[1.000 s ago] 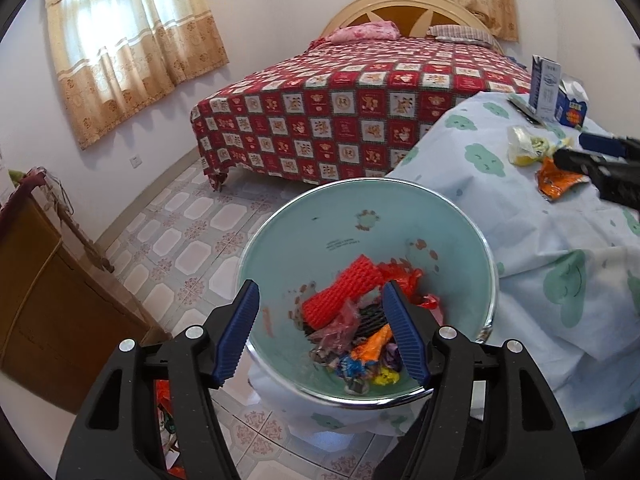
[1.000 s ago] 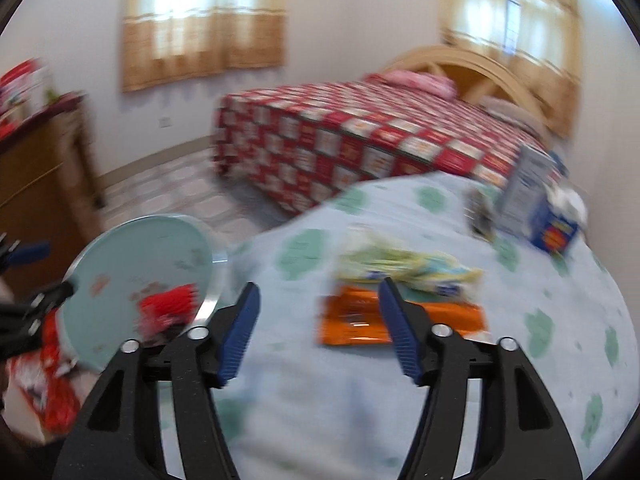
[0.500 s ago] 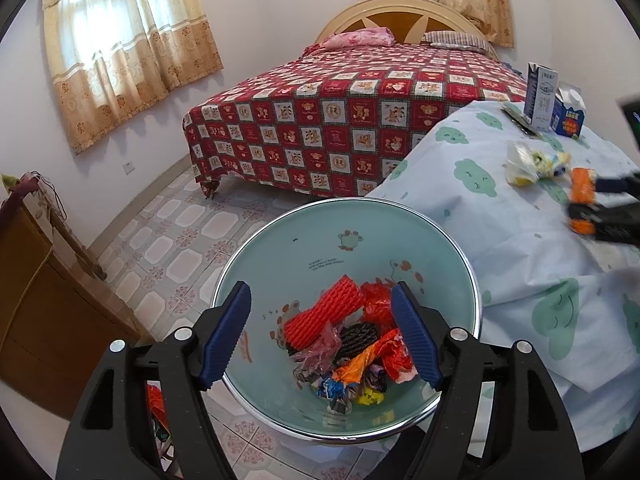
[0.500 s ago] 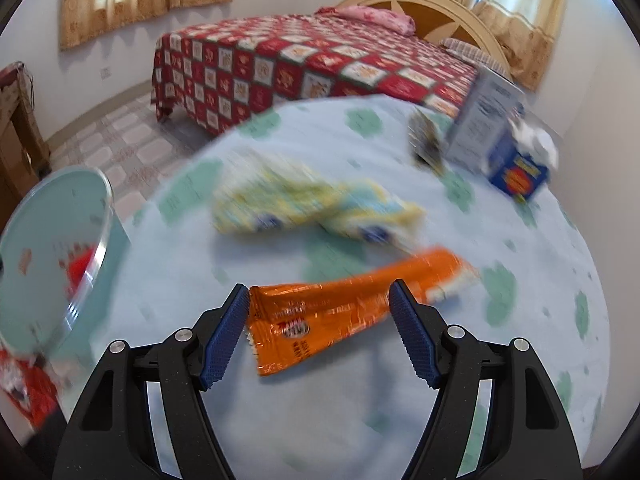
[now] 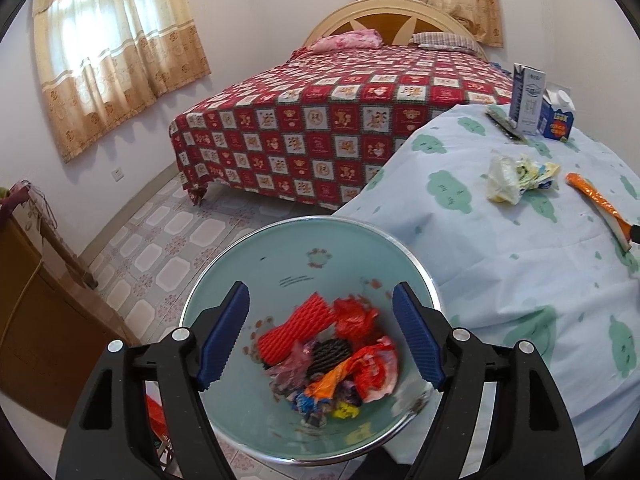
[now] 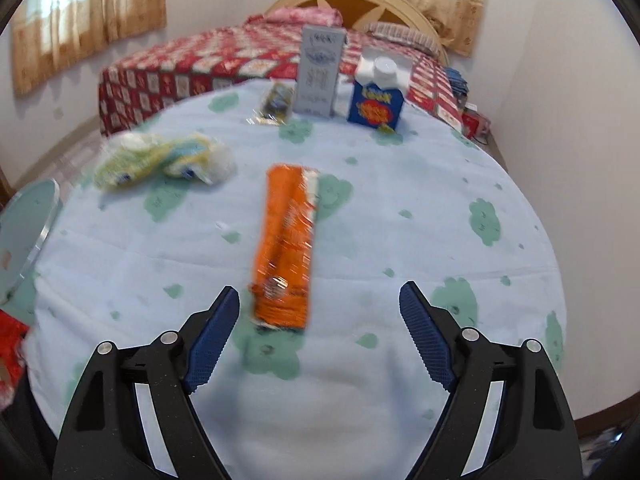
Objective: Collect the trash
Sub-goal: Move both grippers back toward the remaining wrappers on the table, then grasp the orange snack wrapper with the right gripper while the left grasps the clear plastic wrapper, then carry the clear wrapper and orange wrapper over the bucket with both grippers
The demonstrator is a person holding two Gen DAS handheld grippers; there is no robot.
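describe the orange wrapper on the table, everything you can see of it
The orange wrapper is a long, flattened, shiny packet, foil or plastic by its look, with a white strip along one upper edge and a small round logo near its near end. It lies flat on the cloud-print cloth, lengthwise away from the right tool, its near end just ahead of the opening blue pads, which don't touch it. A crumpled yellow bag lies apart.

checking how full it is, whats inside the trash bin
Inside the trash bin: red foam netting, black netting and crumpled wrappers. The pile covers part of the bottom; anything beneath is hidden.
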